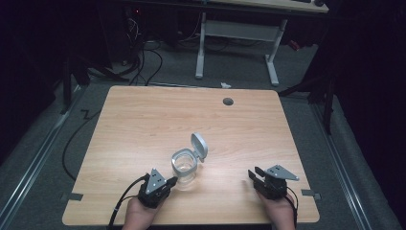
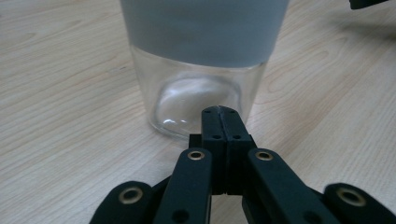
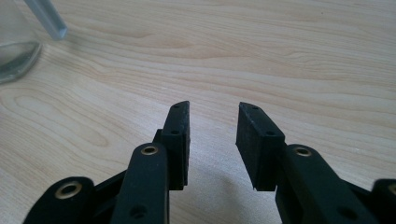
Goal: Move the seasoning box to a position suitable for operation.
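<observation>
Glass jar just ahead of the closed left fingers, right fingers spread over bare wood.

The jar (image 1: pixel 185 167) stands upright near the front middle of the surface (image 1: pixel 143 124), its hinged grey lid (image 1: pixel 199 145) flipped open and standing up at the far rim. The left gripper (image 1: pixel 171 181) has its fingers (image 2: pixel 212 126) pressed flat together with nothing between them, their tips just at the jar's base on the near side (touching or barely short of it, I cannot tell). The jar has clear, smooth, round glass walls, a thick base and a frosted grey band around the upper part. The right gripper (image 1: pixel 255 174) sits well apart to the right, its matte black blocky fingers (image 3: pixel 180 135) spread, holding nothing, over pale wood-grain laminate.
</observation>
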A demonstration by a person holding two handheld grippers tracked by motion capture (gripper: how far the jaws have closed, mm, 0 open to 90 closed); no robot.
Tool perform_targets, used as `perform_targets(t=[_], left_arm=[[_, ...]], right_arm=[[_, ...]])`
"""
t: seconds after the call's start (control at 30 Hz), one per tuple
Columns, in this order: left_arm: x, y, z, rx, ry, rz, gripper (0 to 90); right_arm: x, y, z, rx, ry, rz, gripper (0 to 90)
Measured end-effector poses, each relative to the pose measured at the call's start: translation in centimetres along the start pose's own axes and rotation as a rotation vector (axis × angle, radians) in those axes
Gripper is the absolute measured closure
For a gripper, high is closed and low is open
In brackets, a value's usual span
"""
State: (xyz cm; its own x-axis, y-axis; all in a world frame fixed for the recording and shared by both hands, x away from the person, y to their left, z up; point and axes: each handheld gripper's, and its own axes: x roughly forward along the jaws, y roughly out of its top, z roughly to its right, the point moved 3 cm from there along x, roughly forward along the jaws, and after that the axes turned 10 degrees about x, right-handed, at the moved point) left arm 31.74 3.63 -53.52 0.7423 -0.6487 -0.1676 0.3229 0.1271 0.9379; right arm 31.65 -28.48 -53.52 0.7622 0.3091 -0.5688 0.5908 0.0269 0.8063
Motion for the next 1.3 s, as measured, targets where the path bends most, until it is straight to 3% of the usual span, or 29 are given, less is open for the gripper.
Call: perform_targets(t=[0.63, 0.93, 1.17, 1.3], left_arm=[[2.6, -0.2, 2.8, 0.038, -0.043, -0.012, 90.0], [3.5, 0.3, 2.9, 0.044, -0.040, -0.006, 90.0], [2.5, 0.1, 1.3, 0.026, 0.004, -0.002, 90.0], [2.8, 0.2, 1.3, 0.024, 0.002, -0.003, 90.0]], right_arm=[[0.4, -0.3, -0.3, -0.003, 0.034, -0.024, 64.7], [0.6, -0.3, -0.4, -0.011, 0.040, -0.028, 64.6], [0.5, -0.4, -0.3, -0.002, 0.045, -0.026, 64.5], [0.7, -0.4, -0.6, -0.006, 0.051, -0.034, 64.2]])
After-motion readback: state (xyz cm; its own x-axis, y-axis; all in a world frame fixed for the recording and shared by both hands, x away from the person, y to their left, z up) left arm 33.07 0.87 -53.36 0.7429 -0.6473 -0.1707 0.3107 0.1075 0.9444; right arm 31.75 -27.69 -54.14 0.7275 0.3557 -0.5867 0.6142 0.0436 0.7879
